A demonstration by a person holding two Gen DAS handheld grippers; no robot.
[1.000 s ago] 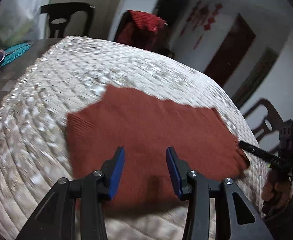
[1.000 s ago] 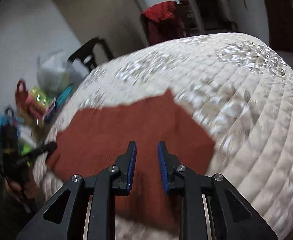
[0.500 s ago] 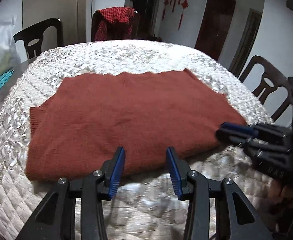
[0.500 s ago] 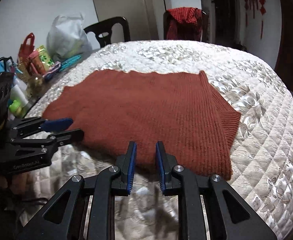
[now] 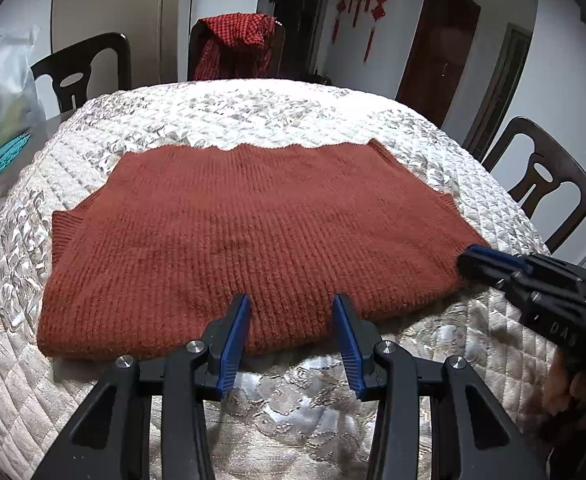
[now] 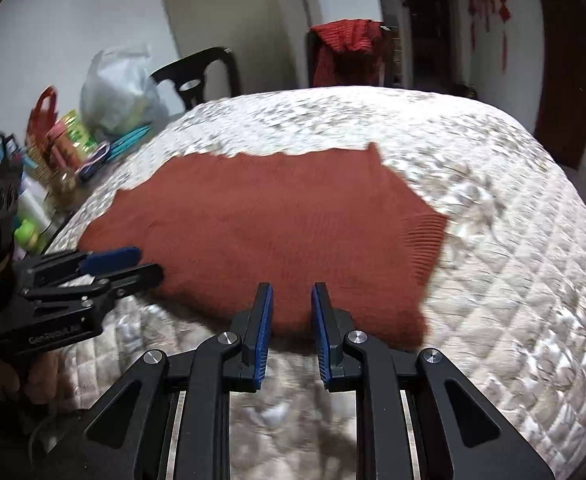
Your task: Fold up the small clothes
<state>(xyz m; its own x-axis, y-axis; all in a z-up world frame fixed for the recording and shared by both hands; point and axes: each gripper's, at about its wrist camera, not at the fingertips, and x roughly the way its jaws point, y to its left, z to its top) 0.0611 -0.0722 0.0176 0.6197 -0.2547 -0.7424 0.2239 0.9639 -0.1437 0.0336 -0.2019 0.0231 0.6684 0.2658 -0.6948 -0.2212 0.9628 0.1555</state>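
Sweater (image 5: 245, 236) lies flat just beyond both open tongs (image 5: 291, 312).

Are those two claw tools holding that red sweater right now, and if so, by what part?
Nothing is held. The left gripper and right gripper both hover with jaws apart at the near edge of the rust-red knitted sweater, which lies flat on the quilted cover.
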